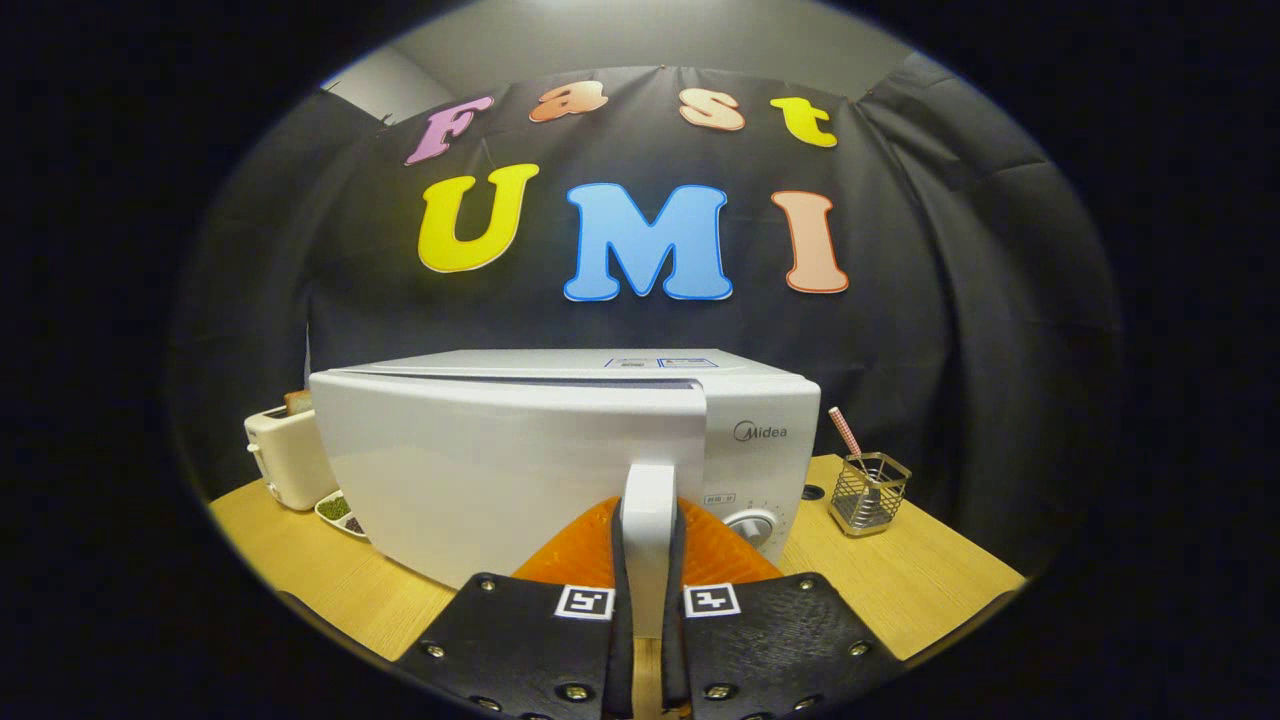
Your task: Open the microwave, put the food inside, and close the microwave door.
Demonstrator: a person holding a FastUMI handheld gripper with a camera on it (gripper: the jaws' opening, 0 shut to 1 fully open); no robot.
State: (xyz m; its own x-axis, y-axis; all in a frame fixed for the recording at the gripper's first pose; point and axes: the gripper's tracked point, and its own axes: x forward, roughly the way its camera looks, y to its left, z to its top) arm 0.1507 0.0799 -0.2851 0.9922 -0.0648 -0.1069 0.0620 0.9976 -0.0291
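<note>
Wooden surface, black cloth wall behind. Microwave: white, boxy, glossy, standing mid-surface; door slightly ajar. Door handle: white upright bar, clamped between both fingers of the hand-held gripper. Left of microwave: cream toaster, small dish. Right: wire-mesh holder with a checked stick, well apart from the fingers.

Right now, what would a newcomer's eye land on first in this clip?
The white microwave on the wooden table, its door swung slightly ajar, with the gripper shut on the door handle between its fingers. Left of it stands a cream toaster; to the right, a wire mesh holder with a pink straw.
</note>
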